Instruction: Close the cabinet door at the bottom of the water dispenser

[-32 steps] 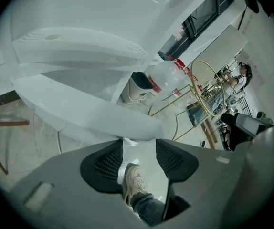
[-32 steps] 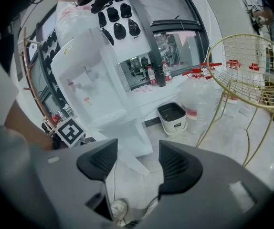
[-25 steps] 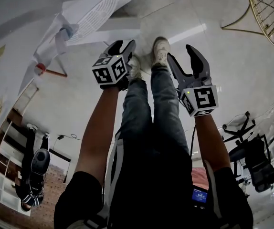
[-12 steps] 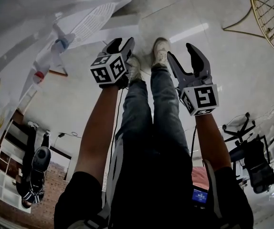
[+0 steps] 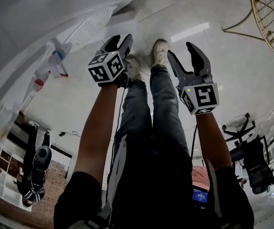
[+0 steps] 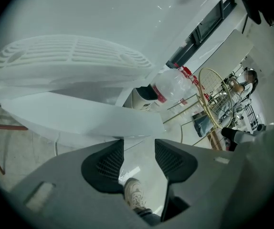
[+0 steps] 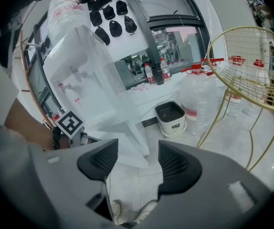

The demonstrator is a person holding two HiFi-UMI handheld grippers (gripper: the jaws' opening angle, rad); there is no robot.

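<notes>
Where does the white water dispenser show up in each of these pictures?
Head view: water dispenser at upper left.
Left gripper view: fills the upper left.
Right gripper view: left of centre.
Shared landmark: gold wire rack, on the right in all three.

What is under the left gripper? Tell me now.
Under the open left gripper: glossy floor and a pale shoe with a jeans cuff. The gripper's body covers the floor to either side.
</notes>
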